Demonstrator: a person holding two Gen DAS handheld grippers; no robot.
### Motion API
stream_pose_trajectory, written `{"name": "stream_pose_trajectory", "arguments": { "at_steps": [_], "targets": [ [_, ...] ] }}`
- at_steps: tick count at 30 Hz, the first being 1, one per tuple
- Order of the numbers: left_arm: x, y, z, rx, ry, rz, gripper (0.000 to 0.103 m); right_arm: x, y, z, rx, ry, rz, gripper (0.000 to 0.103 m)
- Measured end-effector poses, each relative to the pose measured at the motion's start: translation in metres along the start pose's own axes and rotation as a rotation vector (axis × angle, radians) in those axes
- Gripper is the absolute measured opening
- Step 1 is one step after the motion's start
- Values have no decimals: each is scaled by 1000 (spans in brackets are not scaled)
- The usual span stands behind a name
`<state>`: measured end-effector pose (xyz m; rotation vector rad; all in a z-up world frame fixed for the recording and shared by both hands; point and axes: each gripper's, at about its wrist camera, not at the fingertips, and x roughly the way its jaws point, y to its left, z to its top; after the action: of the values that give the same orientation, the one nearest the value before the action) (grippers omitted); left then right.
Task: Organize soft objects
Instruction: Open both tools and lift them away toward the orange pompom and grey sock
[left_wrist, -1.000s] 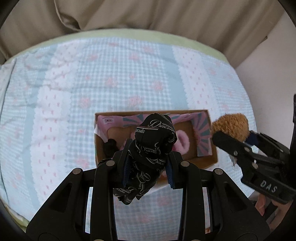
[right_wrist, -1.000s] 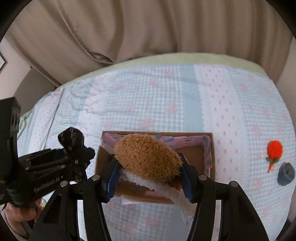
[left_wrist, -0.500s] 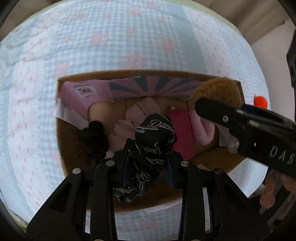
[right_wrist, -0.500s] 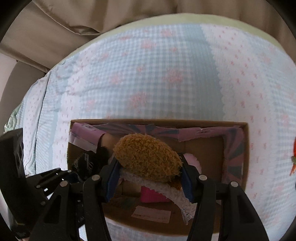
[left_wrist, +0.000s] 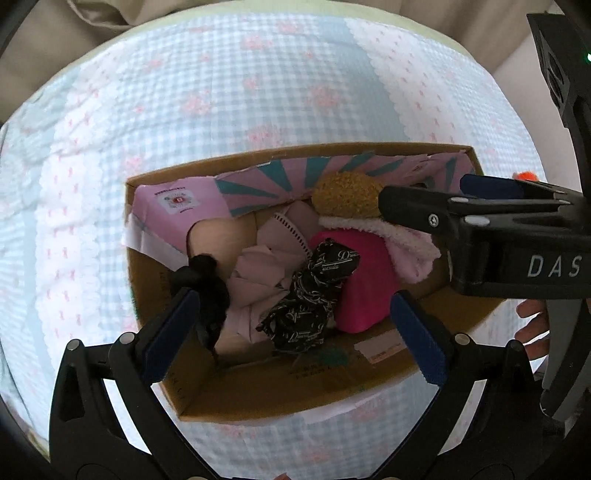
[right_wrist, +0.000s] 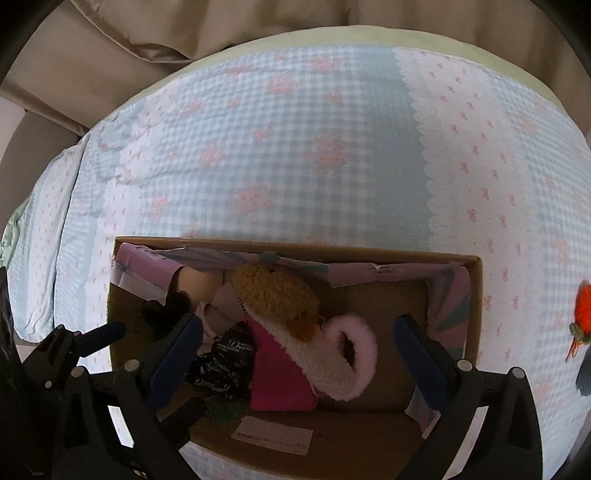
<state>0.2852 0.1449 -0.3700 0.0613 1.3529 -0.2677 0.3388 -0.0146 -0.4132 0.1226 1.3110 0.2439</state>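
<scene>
Two grippers, left and right, had just sprung wide apart, empty, above limp black printed cloth and squashy brown plush slipper, graspable mid-body, in open cardboard box.

Soft cloth in a matt cardboard box, on woven checked bedcover.
Brown slipper fuzzy, fleecy pink cuff; black printed cloth smooth, slight sheen; pink cushion matt; gripper fingers matt black plastic, blue rubbery pads.

"DAS" on right gripper (white letters).
</scene>
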Motion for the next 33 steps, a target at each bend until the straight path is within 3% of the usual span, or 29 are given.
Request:
{"name": "stream_pose_trajectory", "arguments": {
  "at_steps": [10,18,29,33],
  "targets": [
    [-43,-1,-8,-5,-79,1,103,-42,15,-14,-34,-84,-26,102],
    [-97,-8,-23,3,-172,13,103,-99,31,-41,-37,-178,-29,102],
    [-187,-37,-65,35,-356,82,103,-216,27,-111,25,-406,-72,102],
    [-212,-61,-79,60,-413,72,103,-251,3,-144,76,-475,-150,102]
  ]
}}
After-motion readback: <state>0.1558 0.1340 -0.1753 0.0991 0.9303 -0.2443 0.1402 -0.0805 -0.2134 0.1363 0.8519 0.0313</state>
